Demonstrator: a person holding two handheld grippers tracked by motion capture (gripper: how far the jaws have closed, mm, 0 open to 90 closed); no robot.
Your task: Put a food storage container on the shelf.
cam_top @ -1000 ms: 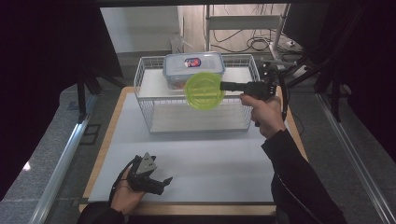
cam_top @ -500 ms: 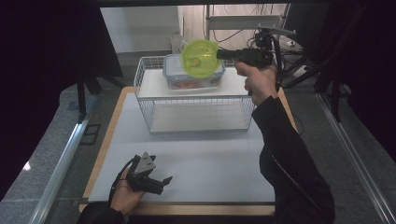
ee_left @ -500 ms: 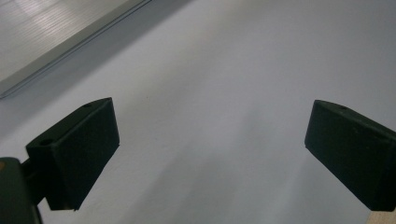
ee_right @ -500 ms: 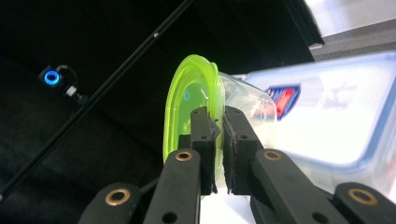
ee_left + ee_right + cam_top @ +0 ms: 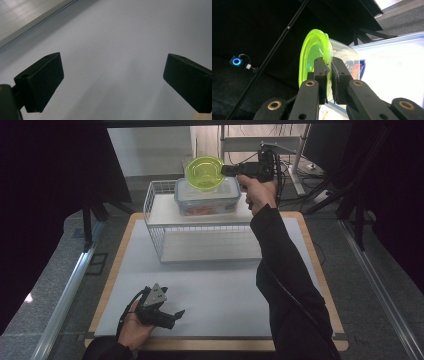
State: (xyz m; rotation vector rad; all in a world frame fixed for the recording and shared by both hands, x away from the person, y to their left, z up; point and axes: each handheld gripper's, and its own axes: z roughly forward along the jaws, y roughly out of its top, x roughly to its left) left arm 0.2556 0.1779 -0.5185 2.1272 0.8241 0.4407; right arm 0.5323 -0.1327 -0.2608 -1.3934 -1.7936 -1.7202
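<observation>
Right gripper point(image 5: 226, 169) is pinching the green bowl point(image 5: 204, 172) over the container point(image 5: 206, 196); left gripper point(image 5: 172, 316) is resting, jaws spread.

I am working in what looks like a lab or recording studio. My wood-edged table with its pale grey mat point(image 5: 210, 285) is hemmed in by black curtains point(image 5: 50, 195). Behind it stand dark tripod legs point(image 5: 90, 215), a grey metal shelf frame point(image 5: 270, 145) and loose black cables point(image 5: 295, 165) on grey carpet.
</observation>
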